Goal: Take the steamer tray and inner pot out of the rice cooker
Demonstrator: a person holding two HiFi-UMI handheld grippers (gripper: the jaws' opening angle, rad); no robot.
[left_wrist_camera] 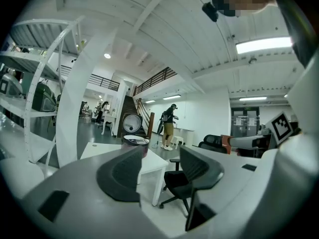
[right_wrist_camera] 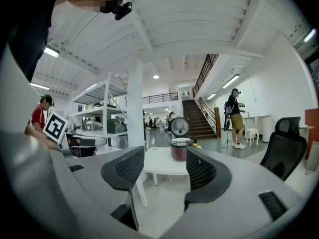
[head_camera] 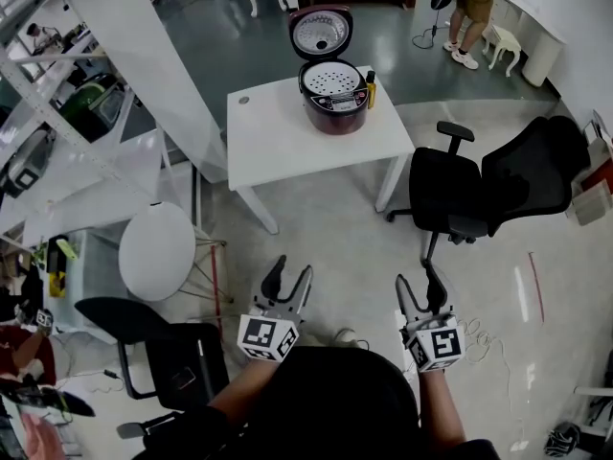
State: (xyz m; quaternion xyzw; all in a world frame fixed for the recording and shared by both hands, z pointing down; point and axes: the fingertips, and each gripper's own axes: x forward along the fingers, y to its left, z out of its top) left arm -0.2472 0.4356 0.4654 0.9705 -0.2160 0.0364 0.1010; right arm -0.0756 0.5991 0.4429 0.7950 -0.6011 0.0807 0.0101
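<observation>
A dark red rice cooker (head_camera: 333,103) stands on the white table (head_camera: 278,142) with its lid (head_camera: 321,33) swung up. The perforated steamer tray (head_camera: 333,80) lies in its mouth; the inner pot beneath is hidden. The cooker also shows far off in the right gripper view (right_wrist_camera: 180,148) and partly behind a jaw in the left gripper view (left_wrist_camera: 135,141). My left gripper (head_camera: 288,278) and right gripper (head_camera: 419,286) are held low, well short of the table. Both are open with nothing between the jaws.
A small yellow bottle (head_camera: 371,90) stands right of the cooker. A black office chair (head_camera: 498,190) sits right of the table, another (head_camera: 163,353) at my lower left. A white round stool (head_camera: 157,251) and shelving (head_camera: 57,142) are on the left. A person (head_camera: 471,8) stands far back.
</observation>
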